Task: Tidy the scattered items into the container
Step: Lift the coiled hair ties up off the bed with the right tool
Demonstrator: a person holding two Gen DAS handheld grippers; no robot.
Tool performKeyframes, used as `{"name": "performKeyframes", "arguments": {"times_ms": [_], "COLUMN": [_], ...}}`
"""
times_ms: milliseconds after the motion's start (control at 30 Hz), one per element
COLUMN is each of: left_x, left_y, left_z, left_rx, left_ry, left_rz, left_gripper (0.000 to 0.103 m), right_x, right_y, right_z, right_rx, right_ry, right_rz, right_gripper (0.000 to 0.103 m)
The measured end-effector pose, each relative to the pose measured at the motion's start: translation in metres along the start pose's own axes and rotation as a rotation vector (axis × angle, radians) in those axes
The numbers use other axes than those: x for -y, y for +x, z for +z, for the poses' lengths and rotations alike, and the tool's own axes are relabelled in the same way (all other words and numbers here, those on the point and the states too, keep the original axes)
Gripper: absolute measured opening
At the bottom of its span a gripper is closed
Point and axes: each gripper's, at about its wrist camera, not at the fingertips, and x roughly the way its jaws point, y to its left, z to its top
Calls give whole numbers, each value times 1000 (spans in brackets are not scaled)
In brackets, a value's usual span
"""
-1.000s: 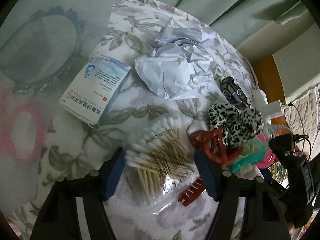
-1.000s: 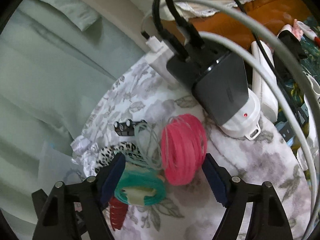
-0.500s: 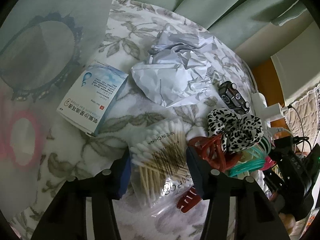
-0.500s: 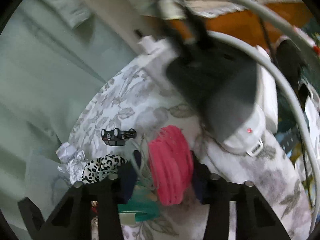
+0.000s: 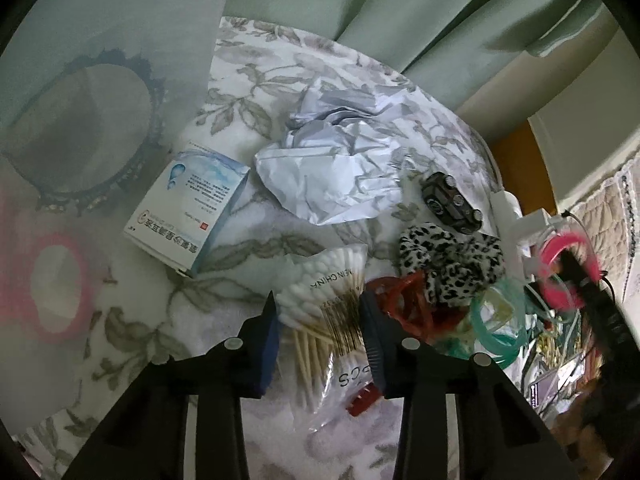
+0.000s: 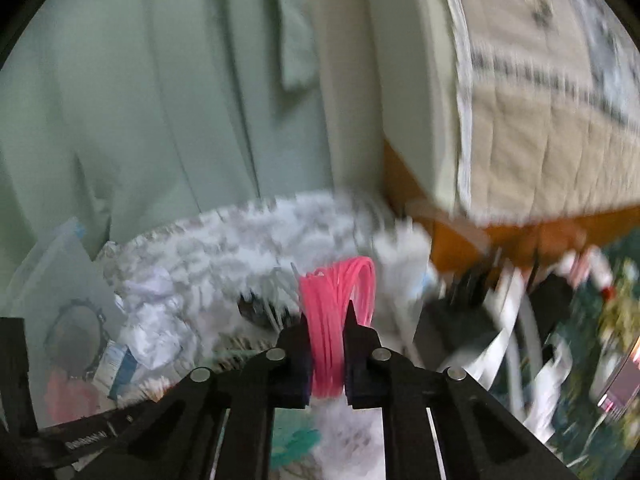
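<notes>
My left gripper [image 5: 318, 304] points down at the floral cloth. Its jaws are still closing, and the blue pads squeeze a clear bag of cotton swabs [image 5: 320, 292] from both sides. My right gripper [image 6: 326, 316] is closing too, its pads pressed on a pink coil of bands [image 6: 340, 292] held up off the cloth. The left wrist view shows that pink coil [image 5: 560, 248] at the far right. A translucent container [image 5: 100, 40] stands at the left, with a round black-framed mirror [image 5: 80, 132] and a pink item showing through its wall.
On the cloth lie a blue-white medicine box [image 5: 188, 216], crumpled white paper [image 5: 340, 176], a black toy car [image 5: 448, 200], a leopard scrunchie [image 5: 448, 256], a red hair claw [image 5: 404, 304] and teal bands [image 5: 496, 320]. White plugs and cables [image 6: 500, 340] crowd the right edge. Green curtains hang behind.
The left jaws narrowed onto the swab bag. The right jaws shut on the pink coil, then rose and rolled, lifting it off the cloth.
</notes>
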Motion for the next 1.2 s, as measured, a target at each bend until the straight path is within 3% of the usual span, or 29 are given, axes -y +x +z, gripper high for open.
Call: {"name": "performKeyframes", "arguments": {"times_ms": [167, 267, 400, 467, 733, 833, 933, 1033, 1133, 1200], "left_x": [6, 8, 7, 6, 0, 0, 1, 2, 0, 0], "left_y": [-14, -26, -33, -33, -40, -45, -46, -49, -51, -54], "left_z": [-1, -3, -5, -7, -10, -10, -11, -14, -14, -15], "left_rx": [32, 50, 49, 48, 56, 66, 59, 60, 56, 68], "left_ry": [21, 34, 26, 26, 21, 22, 24, 32, 26, 39], "left_rz": [-10, -22, -49, -48, -51, -53, -65, -64, -73, -64], "left_gripper": [37, 37, 37, 37, 37, 37, 37, 37, 37, 37], "right_x": [-12, -16, -30, -30, -33, -32, -44, -42, -54, -51], "right_y": [-37, -75, -61, -59, -77, -94, -91, -108, -87, -95], "right_z": [26, 44, 35, 30, 45, 52, 54, 54, 40, 39], "right_rx": [112, 218, 148, 115, 149, 202, 164, 216, 109, 127], "right_ry": [-61, -65, -139, -105, -100, -90, -154, -104, -168, -116], "right_rz": [-24, 7, 0, 38, 37, 40, 23, 77, 62, 97], "right_gripper": [12, 12, 11, 11, 11, 11, 11, 11, 11, 11]}}
